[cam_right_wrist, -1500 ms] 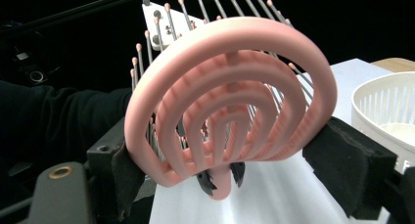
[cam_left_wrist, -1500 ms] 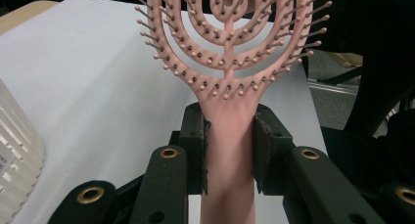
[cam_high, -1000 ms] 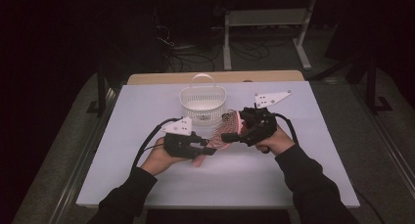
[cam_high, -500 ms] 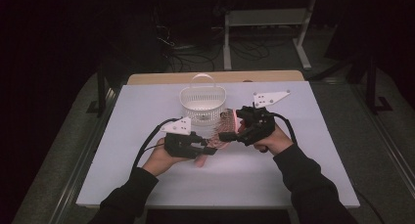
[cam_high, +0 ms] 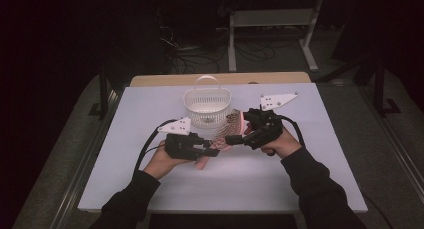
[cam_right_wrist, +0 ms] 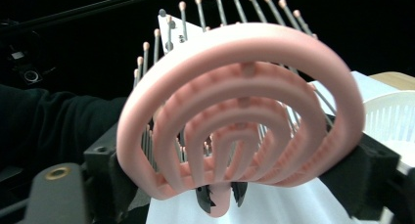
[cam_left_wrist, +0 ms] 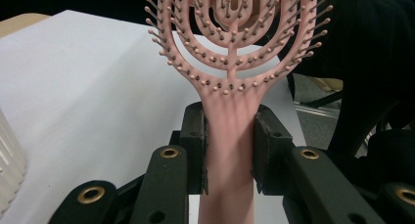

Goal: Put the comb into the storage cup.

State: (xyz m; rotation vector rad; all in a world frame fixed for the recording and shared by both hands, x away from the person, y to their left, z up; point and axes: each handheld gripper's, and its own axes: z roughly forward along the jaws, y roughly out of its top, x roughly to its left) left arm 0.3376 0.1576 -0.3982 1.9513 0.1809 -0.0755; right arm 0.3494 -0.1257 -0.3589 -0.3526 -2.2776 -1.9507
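A pink vented hairbrush (cam_high: 226, 133) hangs level above the white table between my two grippers. My left gripper (cam_high: 212, 150) is shut on its handle; in the left gripper view the pads (cam_left_wrist: 195, 145) press both sides of the handle (cam_left_wrist: 229, 150) and the bristled head (cam_left_wrist: 230, 84) rises ahead. My right gripper (cam_high: 236, 137) comes in from the right and takes the head. In the right gripper view the arched pink rim (cam_right_wrist: 244, 35) lies between my right gripper (cam_right_wrist: 240, 168) jaws, and its two sides touch the pads (cam_right_wrist: 115, 172). Bristles point away from that camera.
A white slatted basket (cam_high: 207, 108) with a handle stands just behind the brush, near the table's far edge; its wall is at the left gripper view's left edge (cam_left_wrist: 7, 158) and the right gripper view's right (cam_right_wrist: 391, 116). White table cover (cam_high: 300, 184) stretches toward me. Cables trail from both grippers.
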